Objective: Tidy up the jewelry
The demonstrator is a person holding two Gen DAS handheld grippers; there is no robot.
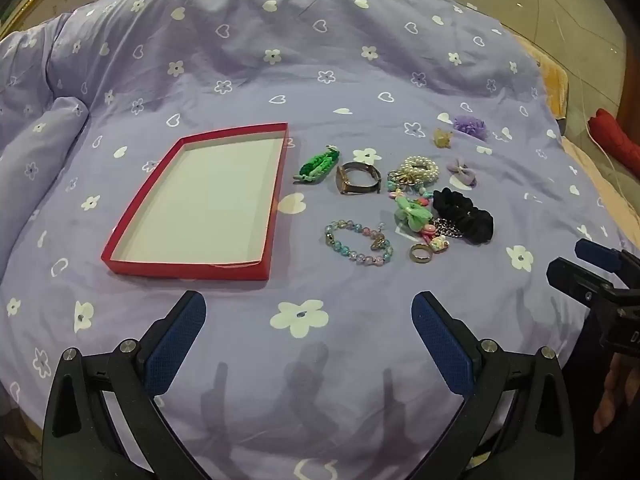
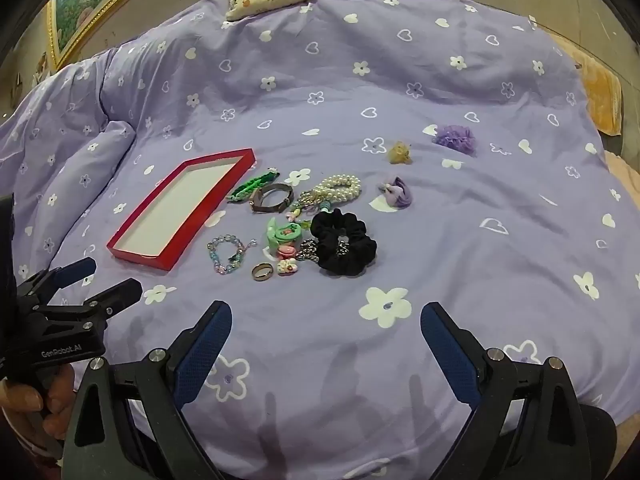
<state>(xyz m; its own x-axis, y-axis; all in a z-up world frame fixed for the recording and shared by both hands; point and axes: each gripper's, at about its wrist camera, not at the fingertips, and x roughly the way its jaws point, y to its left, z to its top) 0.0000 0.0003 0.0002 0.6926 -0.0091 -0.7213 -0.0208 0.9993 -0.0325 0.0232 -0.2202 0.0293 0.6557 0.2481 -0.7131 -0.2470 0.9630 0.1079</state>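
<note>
Both grippers, left gripper (image 1: 309, 334) and right gripper (image 2: 326, 330), hover with fingers spread wide and empty. The jewelry pile (image 1: 404, 204) lies on the bed beside the empty red tray (image 1: 192, 268). Nothing sorted yet; next, I'd judge, reach forward for the nearest bracelet (image 1: 358, 245).

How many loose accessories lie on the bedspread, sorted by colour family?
Green: 2, woven bracelet, bow charm
Purple: 2, flower, bow
Black: 1, scrunchie
White: 1, pearl bracelet
Pastel: 1, bead bracelet
Metal or brown: 3, watch, ring, clip
Total: 10
</note>
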